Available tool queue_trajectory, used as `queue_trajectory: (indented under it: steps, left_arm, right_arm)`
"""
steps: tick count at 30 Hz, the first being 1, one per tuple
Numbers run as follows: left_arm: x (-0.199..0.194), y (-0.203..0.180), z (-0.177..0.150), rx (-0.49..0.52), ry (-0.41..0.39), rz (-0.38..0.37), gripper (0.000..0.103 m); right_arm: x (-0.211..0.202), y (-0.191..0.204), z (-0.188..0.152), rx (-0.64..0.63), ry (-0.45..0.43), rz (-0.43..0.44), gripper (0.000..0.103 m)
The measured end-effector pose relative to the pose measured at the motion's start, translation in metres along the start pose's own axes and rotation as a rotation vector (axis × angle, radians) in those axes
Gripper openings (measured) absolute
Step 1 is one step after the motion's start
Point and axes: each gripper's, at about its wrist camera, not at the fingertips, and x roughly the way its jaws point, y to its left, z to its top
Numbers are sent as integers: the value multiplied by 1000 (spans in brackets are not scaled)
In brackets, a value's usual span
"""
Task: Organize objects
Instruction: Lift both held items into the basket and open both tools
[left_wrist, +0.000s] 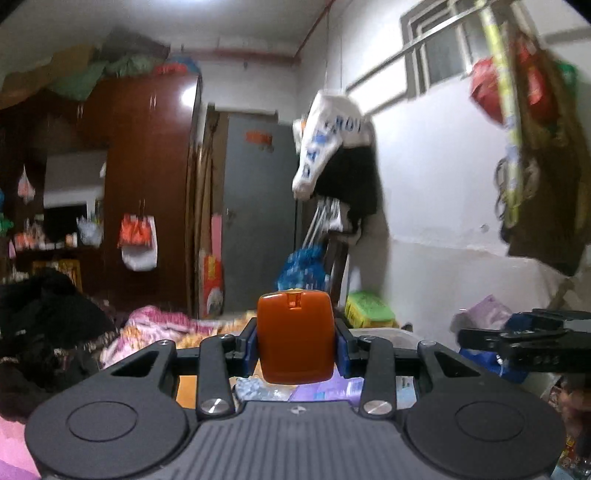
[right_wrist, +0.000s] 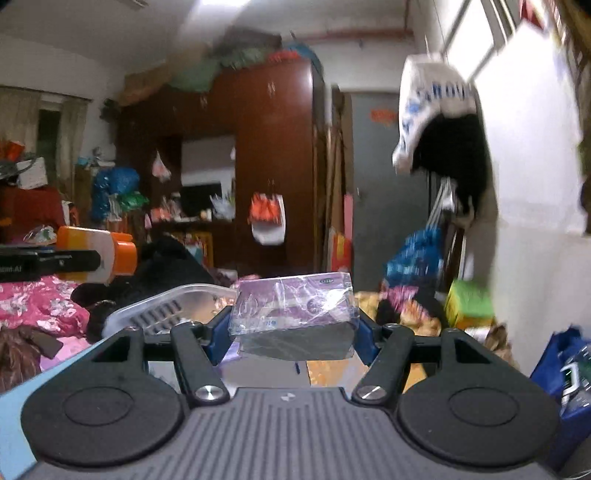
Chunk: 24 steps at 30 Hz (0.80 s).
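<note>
Left hand-held gripper (left_wrist: 295, 343): blue-padded fingers pinching an orange bottle cap end (left_wrist: 295, 336), the bottle (right_wrist: 98, 254) held clear of any surface, lying sideways in the right wrist view, white body with orange ends.

Right hand-held gripper (right_wrist: 293, 328): fingers pinching a purple tissue pack (right_wrist: 293, 314) wrapped in clear plastic, held in the air; the same gripper shows at the right edge of the left wrist view (left_wrist: 524, 339).

Clear plastic basket (right_wrist: 166, 310): below and left of the tissue pack, slotted wall visible.

Bed (right_wrist: 33, 302): pink floral cover, dark clothing heaped on it.

Wardrobe (right_wrist: 269, 147): dark red-brown, bundles stacked on top, a bag hanging on its front.

Green box (right_wrist: 469, 302): by the white wall, right of the tissue pack.

Grey door (left_wrist: 258, 206): behind, shut.
</note>
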Motion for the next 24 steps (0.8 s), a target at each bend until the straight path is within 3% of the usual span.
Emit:
queue_trajectory:
  steps: [5,10,11,12,13,15,19,24]
  left_arm:
    - [57,4,0,-28,105,34,43]
    - [66,11,-9,-41,130,4,45]
    - [65,13,-11,-38,124,-4,64]
    - [61,14,-11,-38,98,-4,88]
    - [57,15,-12,-39,69,2,94]
    - [43,17,-13,-38,11,0,95]
    - [14,15,-22,-15,-35,-34,95]
    - [-31,17,-64,49,-34,-92,95]
  right_arm:
    - [50,-5,0,25,115,-22,68]
    - [55,-4,-6,12,138,-21,72]
    - [54,-1,-7,-13,132,-44,78]
    - [50,2,-7,-40,109,-72,97]
    - [46,4,-7,-56,77,-89,103]
    - [35,3,-6,-47,28,-70,103]
    - [16,-1,-9,47,31,-31,103]
    - [-18,-5,-40,66,8,44,103]
